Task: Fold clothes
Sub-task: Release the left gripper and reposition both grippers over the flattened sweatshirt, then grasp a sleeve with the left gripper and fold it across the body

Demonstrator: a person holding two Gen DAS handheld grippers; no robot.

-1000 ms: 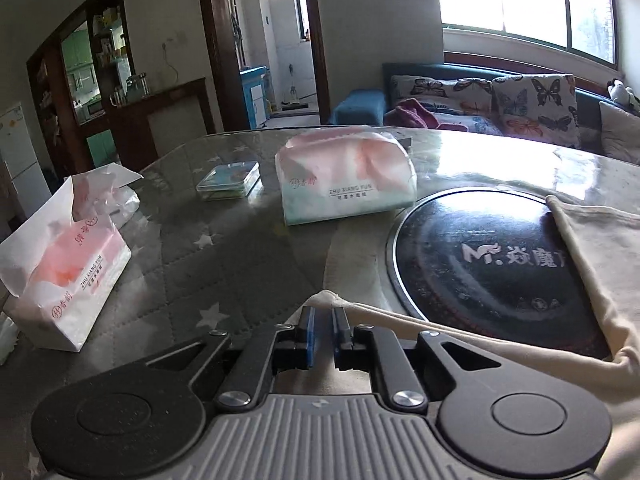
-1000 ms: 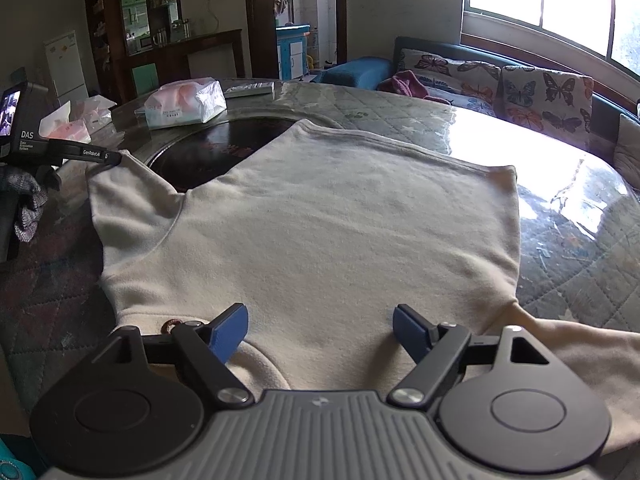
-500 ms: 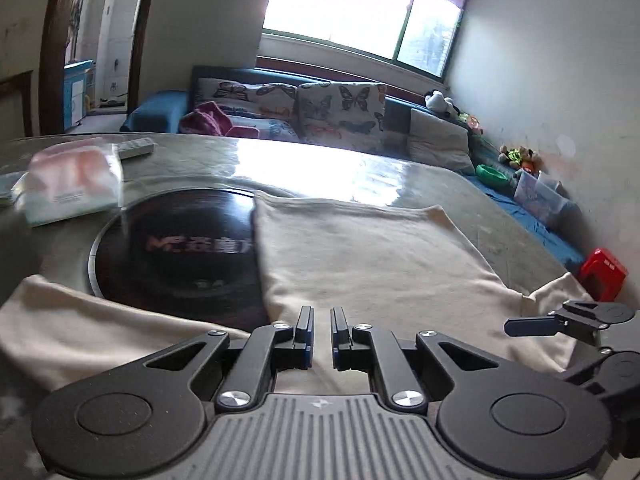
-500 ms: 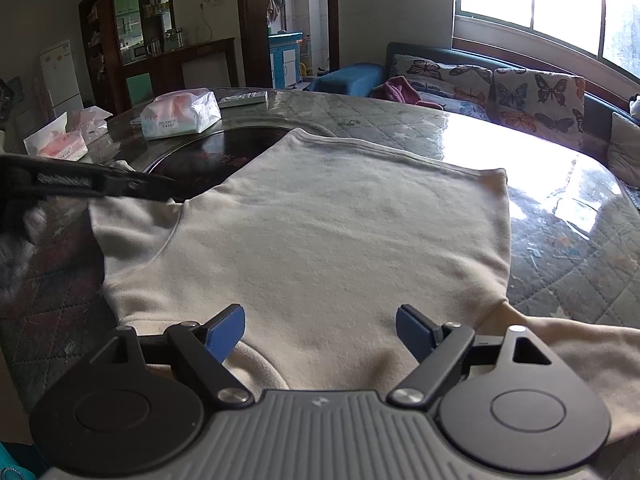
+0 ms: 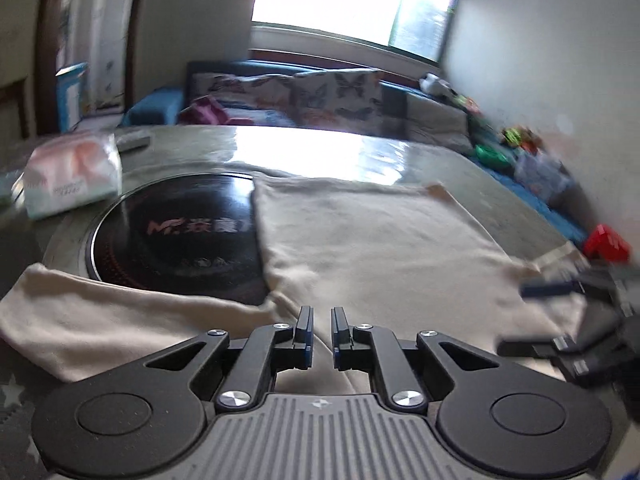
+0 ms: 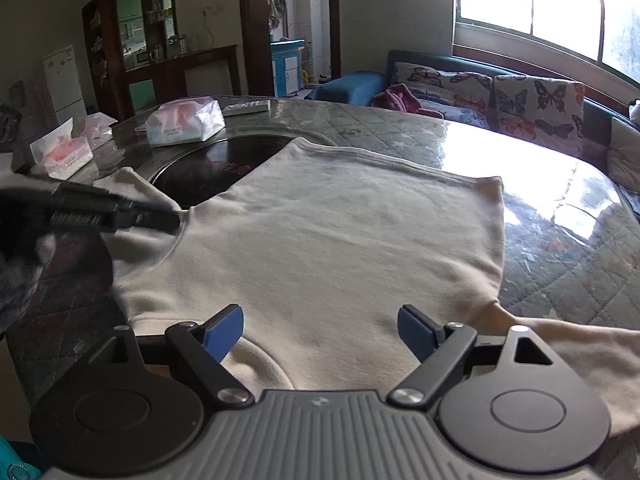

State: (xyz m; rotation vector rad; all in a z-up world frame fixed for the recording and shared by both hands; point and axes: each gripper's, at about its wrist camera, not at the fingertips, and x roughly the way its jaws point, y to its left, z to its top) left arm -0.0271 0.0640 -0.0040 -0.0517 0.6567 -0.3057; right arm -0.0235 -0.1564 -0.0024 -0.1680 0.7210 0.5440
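L gripper: jaws narrow – nothing clearly pinched
R gripper: wide, low centre
Sweater: cream, flat – mid-frame on table

Each camera sits low, just behind its own gripper, close above the table. The left one looks across toward the window and sofa. The right one looks toward the doorway. Both show the cream shirt and black round plate.

Black linkage tongs, blue pads, silver screws, ribbed grey housing
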